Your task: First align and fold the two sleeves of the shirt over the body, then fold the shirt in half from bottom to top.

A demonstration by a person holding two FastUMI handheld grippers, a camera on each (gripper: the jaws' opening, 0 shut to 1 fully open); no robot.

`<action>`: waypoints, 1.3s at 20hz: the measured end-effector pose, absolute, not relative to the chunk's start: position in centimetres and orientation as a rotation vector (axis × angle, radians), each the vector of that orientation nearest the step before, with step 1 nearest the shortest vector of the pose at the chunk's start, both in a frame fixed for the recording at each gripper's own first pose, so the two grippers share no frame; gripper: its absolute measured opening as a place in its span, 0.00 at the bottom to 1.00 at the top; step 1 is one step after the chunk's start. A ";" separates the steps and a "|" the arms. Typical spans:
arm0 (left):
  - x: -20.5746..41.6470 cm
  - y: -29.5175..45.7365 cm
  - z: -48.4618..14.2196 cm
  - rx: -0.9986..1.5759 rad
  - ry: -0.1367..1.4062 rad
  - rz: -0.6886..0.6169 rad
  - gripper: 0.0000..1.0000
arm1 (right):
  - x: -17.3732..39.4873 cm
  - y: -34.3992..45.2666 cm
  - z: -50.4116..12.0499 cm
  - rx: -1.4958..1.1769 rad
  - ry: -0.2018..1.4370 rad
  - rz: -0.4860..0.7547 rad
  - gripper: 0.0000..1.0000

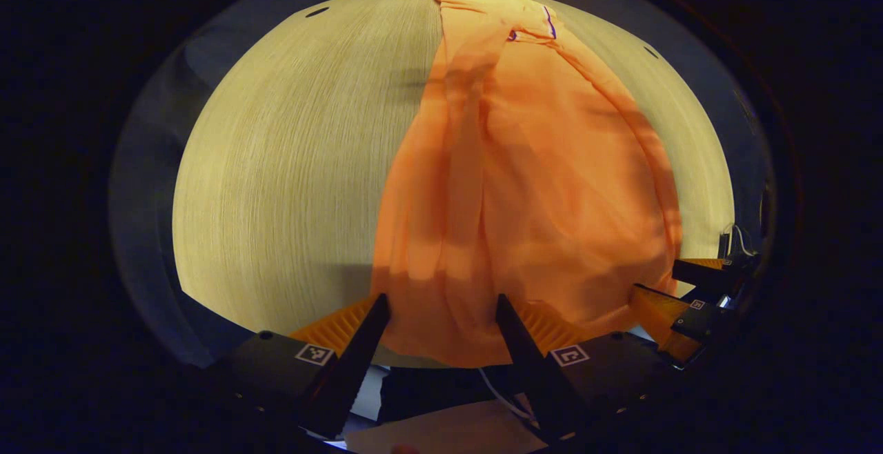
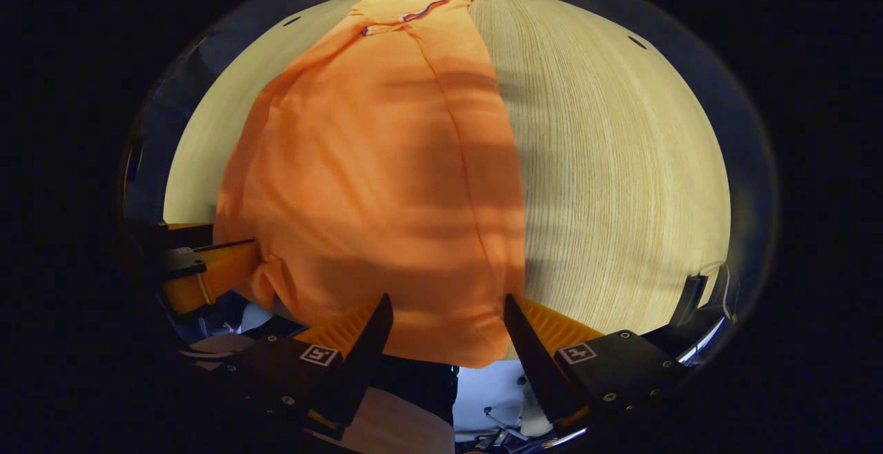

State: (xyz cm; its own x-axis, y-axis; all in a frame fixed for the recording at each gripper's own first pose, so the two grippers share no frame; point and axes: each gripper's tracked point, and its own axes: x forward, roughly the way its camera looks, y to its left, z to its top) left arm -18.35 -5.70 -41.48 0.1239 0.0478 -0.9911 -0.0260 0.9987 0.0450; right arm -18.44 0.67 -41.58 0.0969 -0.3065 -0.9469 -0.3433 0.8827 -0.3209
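An orange shirt [image 1: 538, 199] lies lengthwise on the light wooden table [image 1: 290, 164], its collar [image 1: 531, 23] at the far end and a sleeve folded along the body. Its bottom hem hangs slightly over the near table edge. My left gripper [image 1: 441, 306] is open at the hem's left part, with cloth between the spread fingers. In the right gripper view the shirt [image 2: 386, 185] runs away from me, and my right gripper [image 2: 447, 309] stands open over the hem's right corner. Each gripper also shows in the other's view: the right gripper [image 1: 679, 288] and the left gripper [image 2: 227, 250], both at the hem.
Bare tabletop [image 2: 621, 164] spreads to the right of the shirt, and more lies to its left in the left gripper view. The near table edge runs just under both grippers. Below it I see pale cloth and a white cable [image 1: 500, 395].
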 end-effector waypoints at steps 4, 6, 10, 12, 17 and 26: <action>-18.4 -5.7 -41.8 -0.003 1.446 0.081 0.99 | -18.1 0.7 -41.6 -0.501 1.480 -0.007 0.99; -18.3 -6.1 -41.8 -0.005 1.455 0.080 0.97 | -18.2 0.6 -41.7 -0.533 1.491 0.025 0.98; -17.8 -7.0 -41.7 0.002 1.421 0.049 0.53 | -17.5 0.7 -41.5 -0.561 1.427 0.081 0.16; -16.9 -7.7 -41.2 -0.105 1.372 -0.007 0.05 | -17.4 1.1 -41.5 -0.551 1.392 0.129 0.00; -16.7 -7.7 -41.0 -0.131 1.351 -0.037 0.01 | -16.7 1.7 -40.7 -0.461 1.395 0.132 0.00; -8.1 -7.0 -29.7 -0.141 1.119 -0.085 0.01 | -8.1 6.7 -31.9 -0.285 1.204 0.195 0.00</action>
State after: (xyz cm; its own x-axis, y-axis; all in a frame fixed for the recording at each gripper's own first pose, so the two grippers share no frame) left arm -8.09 -7.04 -29.70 0.4343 -0.1384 -0.8901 -0.0030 0.9879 -0.1551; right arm -8.07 6.71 -31.92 0.3487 -0.0026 -0.9372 -0.2977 0.9479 -0.1133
